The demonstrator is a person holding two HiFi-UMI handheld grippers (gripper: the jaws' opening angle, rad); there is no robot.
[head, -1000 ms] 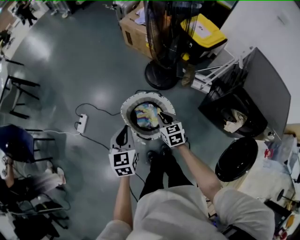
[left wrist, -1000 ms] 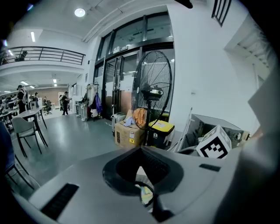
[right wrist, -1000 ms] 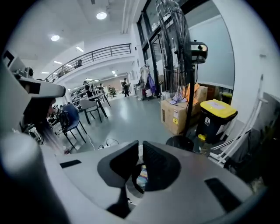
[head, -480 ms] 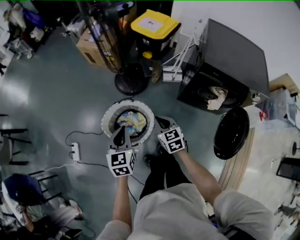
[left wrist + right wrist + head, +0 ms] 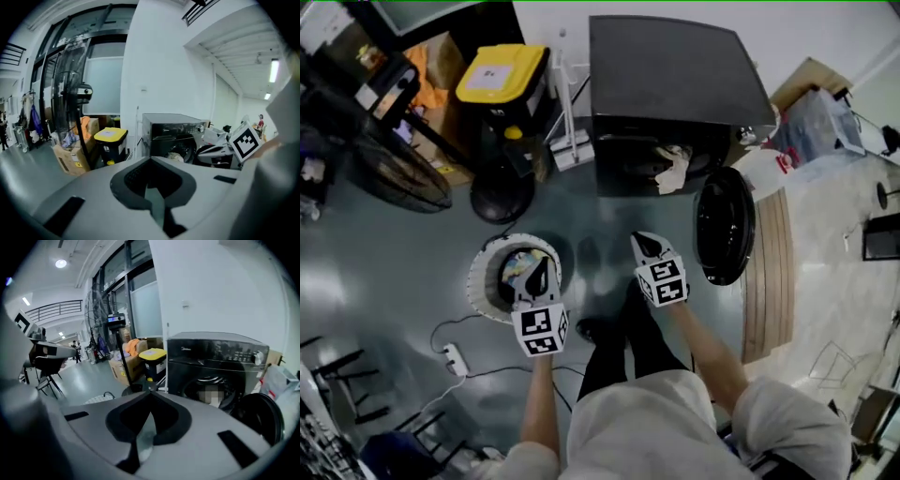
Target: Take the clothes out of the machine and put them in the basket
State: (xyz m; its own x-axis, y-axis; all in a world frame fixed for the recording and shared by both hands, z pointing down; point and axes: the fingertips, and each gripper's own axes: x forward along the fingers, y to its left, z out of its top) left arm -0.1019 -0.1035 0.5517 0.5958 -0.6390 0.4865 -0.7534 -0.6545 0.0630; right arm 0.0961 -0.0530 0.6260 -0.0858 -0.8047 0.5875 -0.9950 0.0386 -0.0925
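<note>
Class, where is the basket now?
Head view, left of centre: the basket sits on the floor before the washing machine, beneath the left gripper.

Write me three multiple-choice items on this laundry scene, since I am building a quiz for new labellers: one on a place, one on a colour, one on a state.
1. Where does the basket stand relative to the machine?
A. on top of it
B. on the floor out in front of it
C. inside its drum

2. What colour is the lid of the bin beside the machine?
A. red
B. green
C. yellow

3. How is the machine's door?
A. swung open
B. shut
C. taken off and lying in the basket

Key:
1 B: the head view shows its white rim on the grey floor, away from the machine's front.
2 C: the lid is yellow in the head view and the left gripper view.
3 A: the round door hangs to one side, and a cloth shows in the opening.
</note>
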